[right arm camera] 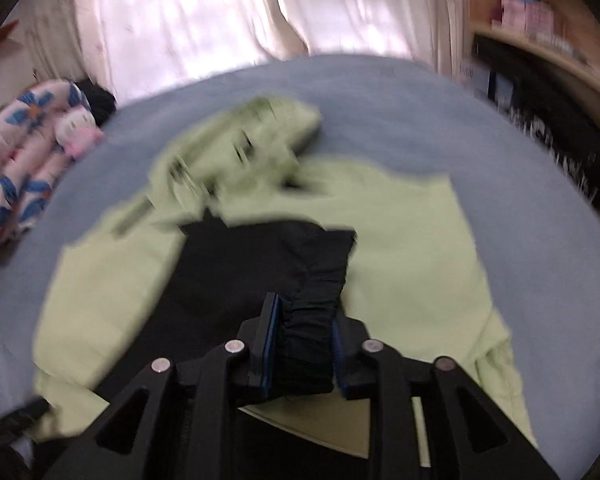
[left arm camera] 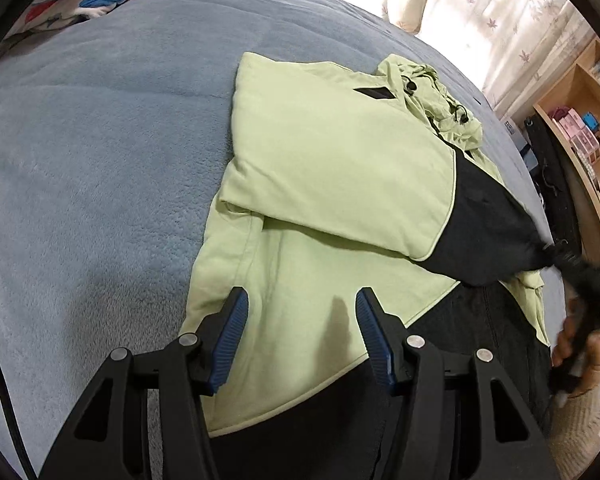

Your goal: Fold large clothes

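- Light-green jacket (left arm camera: 332, 184) with black panels lies flat on blue-grey blanket (left arm camera: 100, 140), hood end away from both claws.
- Left gripper (left arm camera: 300, 332) hangs over the near hem, jaws apart, nothing between them.
- Right gripper (right arm camera: 304, 344) clamped on the black sleeve cuff (right arm camera: 308, 344), sleeve stretched across the jacket body toward it.
- Long axis runs hem near, hood far.
- No readable writing; right view blurred.

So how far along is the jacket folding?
One sleeve already lies folded across the jacket. The right gripper is clamped on the other sleeve's black cuff. The left gripper hovers open. Hood and body remain unfolded.
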Motion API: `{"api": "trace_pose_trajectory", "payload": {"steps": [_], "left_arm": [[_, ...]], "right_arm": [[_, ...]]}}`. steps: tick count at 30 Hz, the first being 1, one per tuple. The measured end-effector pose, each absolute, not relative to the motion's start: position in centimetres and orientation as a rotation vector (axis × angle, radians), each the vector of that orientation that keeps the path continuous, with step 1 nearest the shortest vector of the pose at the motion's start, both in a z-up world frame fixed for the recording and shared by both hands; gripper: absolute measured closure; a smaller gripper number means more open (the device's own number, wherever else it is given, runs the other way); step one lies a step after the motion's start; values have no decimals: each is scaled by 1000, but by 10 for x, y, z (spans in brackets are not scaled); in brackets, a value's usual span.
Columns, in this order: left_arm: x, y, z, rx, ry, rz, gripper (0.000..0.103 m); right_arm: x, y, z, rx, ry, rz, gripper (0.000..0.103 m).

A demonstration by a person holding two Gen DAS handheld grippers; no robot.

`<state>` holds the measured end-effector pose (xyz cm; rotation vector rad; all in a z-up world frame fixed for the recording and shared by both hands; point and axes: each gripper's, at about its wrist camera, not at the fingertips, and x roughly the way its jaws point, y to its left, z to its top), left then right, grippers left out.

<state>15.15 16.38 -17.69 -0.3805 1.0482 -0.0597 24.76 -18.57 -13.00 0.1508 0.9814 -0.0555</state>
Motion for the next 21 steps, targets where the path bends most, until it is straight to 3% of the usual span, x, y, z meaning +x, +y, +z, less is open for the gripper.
{"api": "trace_pose_trajectory", "payload": {"steps": [4, 6, 7, 12, 20, 21], "left_arm": [[162, 168, -157, -371, 1030, -98, 48], [175, 174, -146, -351, 1016, -97, 48], [180, 178, -143, -348, 1015, -92, 48], [241, 197, -140, -330, 1018, -42, 47], [326, 222, -186, -409, 1130, 16, 48], [330, 222, -189, -428, 1132, 8, 56]], "right_arm": [[239, -220, -135, 334, 1009, 33, 70], [237, -232, -125, 369, 969, 42, 48], [238, -235, -119, 382, 951, 44, 46], [268, -245, -115, 404, 963, 78, 45], [313, -229, -157, 389, 1088, 119, 46], [313, -225, -157, 362, 1087, 126, 52]]}}
